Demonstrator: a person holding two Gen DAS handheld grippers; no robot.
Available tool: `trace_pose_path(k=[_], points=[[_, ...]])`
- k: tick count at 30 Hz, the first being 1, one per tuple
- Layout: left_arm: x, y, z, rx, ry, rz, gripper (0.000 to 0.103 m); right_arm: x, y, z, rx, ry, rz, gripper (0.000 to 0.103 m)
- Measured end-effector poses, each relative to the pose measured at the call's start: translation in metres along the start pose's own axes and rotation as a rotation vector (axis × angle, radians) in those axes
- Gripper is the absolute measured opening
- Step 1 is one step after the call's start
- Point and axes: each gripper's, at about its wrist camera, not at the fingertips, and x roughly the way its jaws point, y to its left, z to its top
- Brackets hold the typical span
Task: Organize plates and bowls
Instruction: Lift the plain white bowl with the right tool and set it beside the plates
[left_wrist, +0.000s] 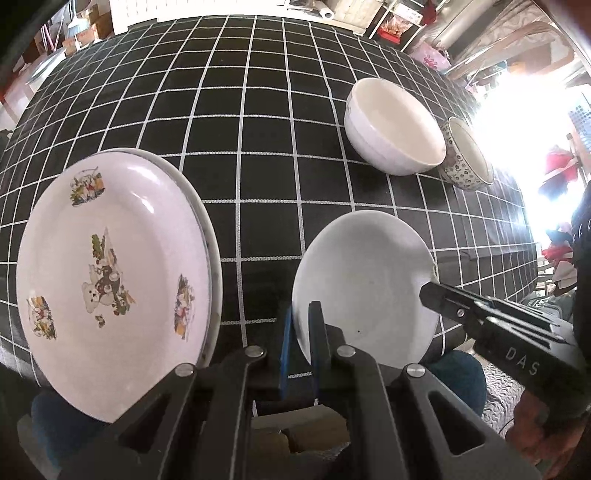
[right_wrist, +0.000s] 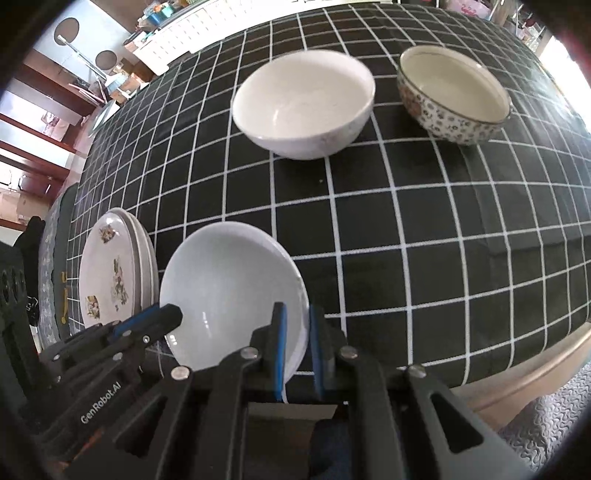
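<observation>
A plain white shallow dish (left_wrist: 364, 280) is held at the table's near edge by both grippers. My left gripper (left_wrist: 301, 325) is shut on its left rim; my right gripper (right_wrist: 297, 332) is shut on its right rim (right_wrist: 229, 291). Each gripper shows in the other's view: the right gripper (left_wrist: 428, 291) at the dish's right, the left gripper (right_wrist: 173, 315) at its left. A stack of plates, the top one with bear pictures (left_wrist: 110, 280), lies to the left and shows in the right wrist view (right_wrist: 110, 280). A white bowl (left_wrist: 395, 125) and a floral bowl (left_wrist: 467, 155) stand farther back.
The table wears a black cloth with a white grid (left_wrist: 258, 110). Its near edge (right_wrist: 535, 376) runs at lower right. In the right wrist view the white bowl (right_wrist: 303, 103) and floral bowl (right_wrist: 454, 92) stand side by side. Room clutter lies beyond the far edge.
</observation>
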Motion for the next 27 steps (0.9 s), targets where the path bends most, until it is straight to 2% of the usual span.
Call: trace_pose_path(k=[5,14,22,27], points=[[-0.009,0.001,-0.002,-0.001,-0.011,-0.01,0.007,-0.017,0.0,0.0,-0.011,-0.039,-0.012,0.017],[-0.058,-0.022,-0.002,0.089,-0.138,-0.008,0.007,-0.052,0.012,-0.007,-0.077,-0.144,-0.038,0.017],[-0.097,-0.046,0.006,0.157,-0.217,-0.03,0.009,-0.097,0.014,0.006,-0.124,-0.256,-0.046,0.019],[-0.109,-0.057,0.019,0.19,-0.237,-0.019,0.017,-0.11,0.015,0.017,-0.16,-0.28,-0.054,0.045]])
